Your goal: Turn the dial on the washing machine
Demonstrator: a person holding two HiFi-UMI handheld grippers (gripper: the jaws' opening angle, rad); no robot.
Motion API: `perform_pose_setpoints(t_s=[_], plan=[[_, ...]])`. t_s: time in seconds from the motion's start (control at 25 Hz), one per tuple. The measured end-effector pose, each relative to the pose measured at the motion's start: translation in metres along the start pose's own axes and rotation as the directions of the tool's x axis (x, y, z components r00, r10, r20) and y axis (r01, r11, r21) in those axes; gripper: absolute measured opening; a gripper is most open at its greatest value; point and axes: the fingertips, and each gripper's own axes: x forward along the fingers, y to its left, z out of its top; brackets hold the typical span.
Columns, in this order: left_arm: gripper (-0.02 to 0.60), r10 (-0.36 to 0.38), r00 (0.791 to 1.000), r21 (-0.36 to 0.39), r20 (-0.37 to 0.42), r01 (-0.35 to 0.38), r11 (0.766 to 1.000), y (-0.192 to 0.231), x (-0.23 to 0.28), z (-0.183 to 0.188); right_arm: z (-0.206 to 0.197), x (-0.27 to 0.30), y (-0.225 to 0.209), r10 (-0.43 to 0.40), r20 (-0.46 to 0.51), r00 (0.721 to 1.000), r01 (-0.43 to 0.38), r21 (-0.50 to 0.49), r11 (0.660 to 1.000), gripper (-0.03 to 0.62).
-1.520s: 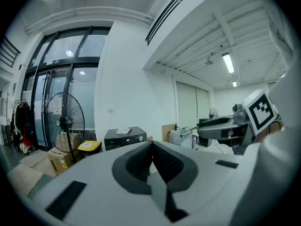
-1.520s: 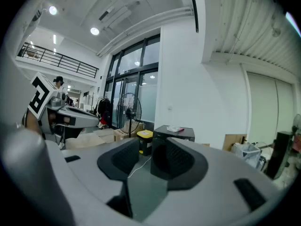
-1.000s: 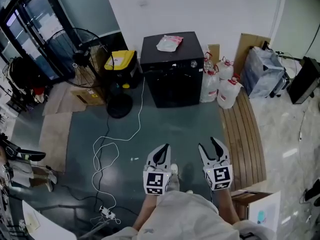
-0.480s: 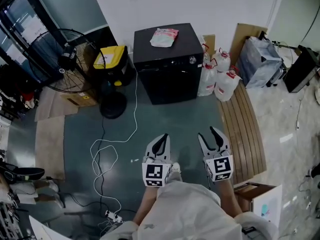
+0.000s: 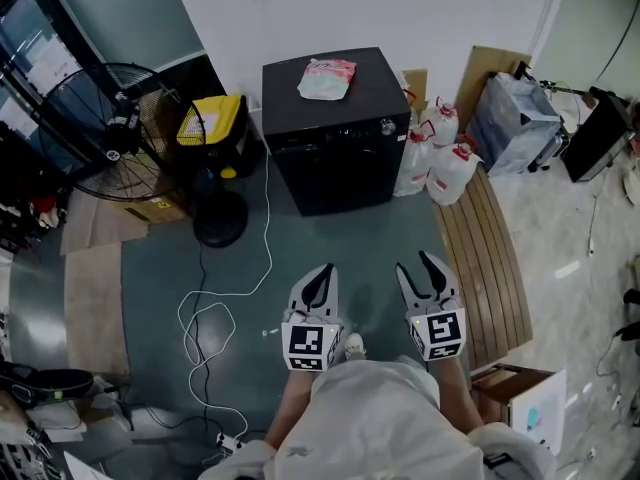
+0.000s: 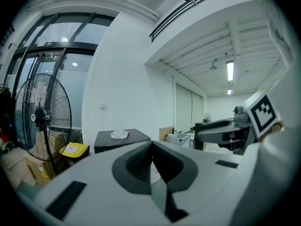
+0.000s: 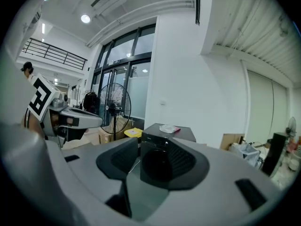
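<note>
While the person is standing well back from the washing machine (image 5: 335, 158), nothing of the dial-turning is showing as started. Machine: black, boxy, sitting against the white wall across a stretch of grey floor. A pale plastic bag (image 5: 326, 78) is lying on its lid. The dial (image 5: 387, 126) is showing as a small bright knob at the right end of the control strip, untouched, with nothing near it.

Both tools are being held low and close to the body, pointing toward the machine, far short of it. Left gripper (image 5: 319, 280): its pads are meeting along their length in the left gripper view, nothing pinched between them. Right gripper (image 5: 428, 271): jaws are standing narrowly apart and are closing; through the slim gap the right gripper view is showing only the distant machine front, so it is carrying nothing.

Surroundings: a standing fan (image 5: 100, 118) and a yellow-lidded bin (image 5: 210, 120) are sitting to the machine's left, white jugs (image 5: 440, 163) are crowding its right side, and a white cable (image 5: 225, 288) is trailing across the floor on the left.

Judgement: the task is sitting at its very beginning. The whole approach is remaining, then setting jaws around the dial, then the turn itself. The right gripper is looking the likelier tool, the dial lying on its side.
</note>
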Motion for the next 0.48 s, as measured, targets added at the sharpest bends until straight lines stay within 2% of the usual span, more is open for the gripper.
perform_pose_setpoints(t_s=[0.48], plan=[[0.012, -0.048, 0.999, 0.000, -0.021, 0.048, 0.999, 0.016, 0.052, -0.004, -0.008, 0.039, -0.024, -0.063, -0.018, 0.998, 0.064, 0.038, 0.997, 0.192]])
